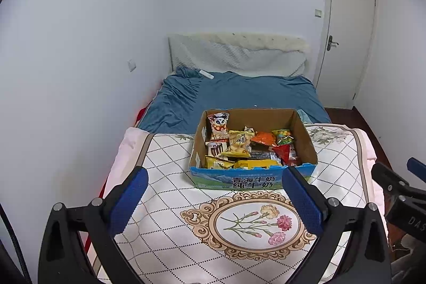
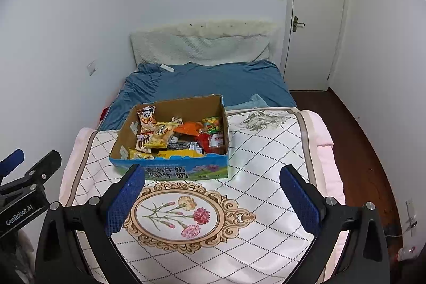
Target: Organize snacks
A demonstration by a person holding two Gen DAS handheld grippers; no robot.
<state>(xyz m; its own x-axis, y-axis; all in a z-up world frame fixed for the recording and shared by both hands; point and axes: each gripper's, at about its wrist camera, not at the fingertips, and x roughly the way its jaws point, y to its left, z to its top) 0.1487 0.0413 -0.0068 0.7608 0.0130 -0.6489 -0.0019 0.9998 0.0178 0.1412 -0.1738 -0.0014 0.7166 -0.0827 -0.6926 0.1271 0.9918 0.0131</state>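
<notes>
An open cardboard box (image 1: 306, 135) (image 2: 183, 104) with a blue printed front stands on a white quilted mat with a flower medallion. It holds several snack packets: a panda-print bag (image 1: 218, 125) (image 2: 146, 116), a yellow bag (image 1: 239, 141) (image 2: 161, 136), an orange bag (image 1: 263, 138) (image 2: 189, 128), a green one (image 1: 284, 136) (image 2: 212, 125) and a red one (image 1: 283, 152) (image 2: 206, 141). My left gripper (image 1: 214, 200) is open, short of the box's front, with nothing between its blue pads. My right gripper (image 2: 213, 197) is open too, level with the left one.
The mat (image 1: 170, 193) (image 2: 266, 151) lies on a pink quilt at the foot of a bed with a blue sheet (image 1: 239, 92) (image 2: 213, 79). A white remote (image 1: 206, 74) lies near the headboard. A closed door (image 1: 346, 36) (image 2: 314, 17) and dark floor are at the right.
</notes>
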